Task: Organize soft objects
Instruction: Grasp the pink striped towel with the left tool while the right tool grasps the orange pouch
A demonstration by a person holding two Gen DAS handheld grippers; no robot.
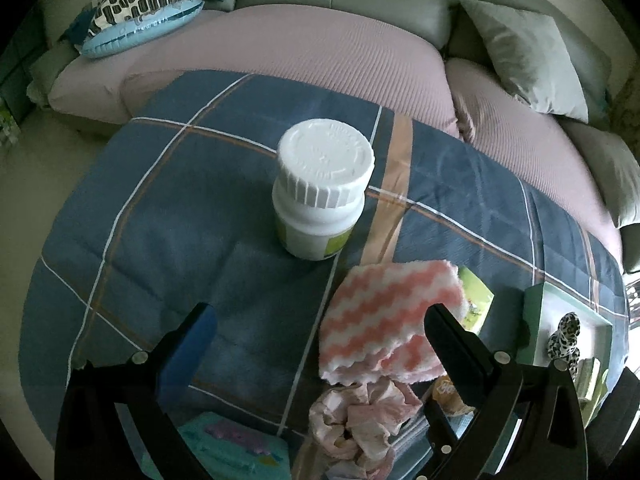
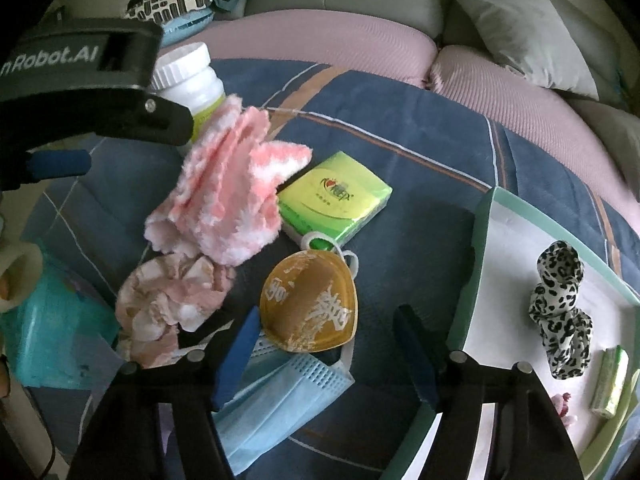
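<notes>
My left gripper is open and hangs over the blue plaid cloth, short of a white bottle. Its right finger overlaps the pink-and-white zigzag cloth; part of the cloth lies between the fingers. A pink scrunchie lies below. My right gripper is open, with an amber cup-shaped mask between its fingers, neither pad pressing on it. A blue surgical mask lies under it. The zigzag cloth, pink scrunchie and left gripper show at left.
A green tray at right holds a leopard-print scrunchie and a small green packet. A green tissue pack lies mid-table, a teal wipes pack at left. A sofa with a grey cushion stands behind.
</notes>
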